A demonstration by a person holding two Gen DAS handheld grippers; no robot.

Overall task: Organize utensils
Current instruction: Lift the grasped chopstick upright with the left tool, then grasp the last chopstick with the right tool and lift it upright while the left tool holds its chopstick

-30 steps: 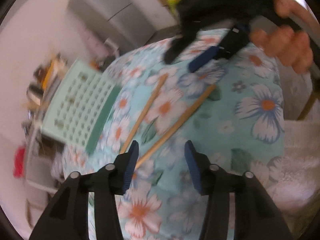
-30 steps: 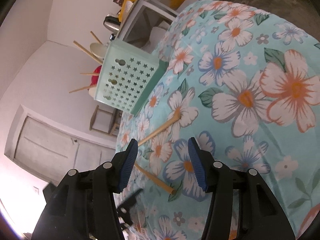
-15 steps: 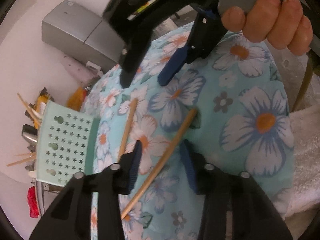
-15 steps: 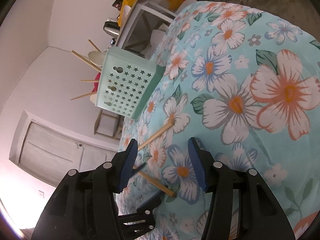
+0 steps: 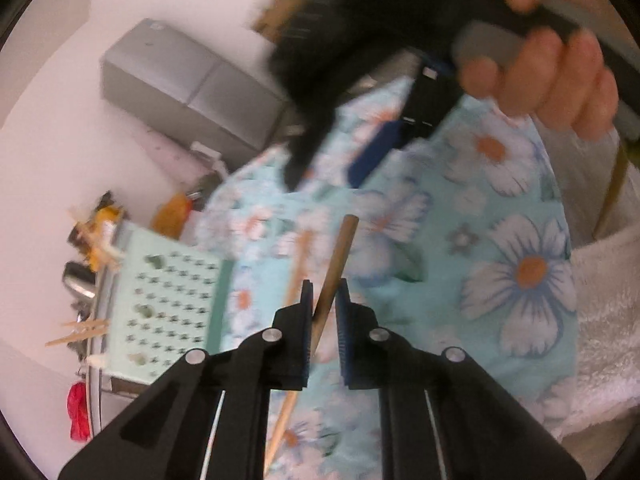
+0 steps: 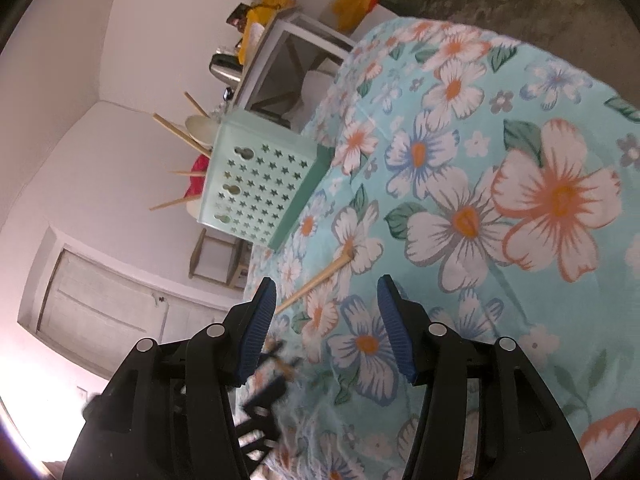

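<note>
One slim wooden chopstick (image 5: pixel 334 276) between closing left claw (image 5: pixel 323 300)

Two loose wooden chopsticks plus a mint-green holder. One chopstick (image 5: pixel 334 276), darker brown at its blunt tip, sits steeply tilted between the blue pads of the closing left hand-held gripper (image 5: pixel 322 320), tip pointing away, thin end trailing below. Second chopstick (image 6: pixel 316 278), pale wood, lies flat on the floral-cloth worktop (image 6: pixel 520 152), diagonal, just beside the first. Utensil holder (image 6: pixel 260 184), star-perforated, stands at the worktop's far edge; several chopsticks (image 6: pixel 180 132) and a pale spoon poke out of it.
</note>
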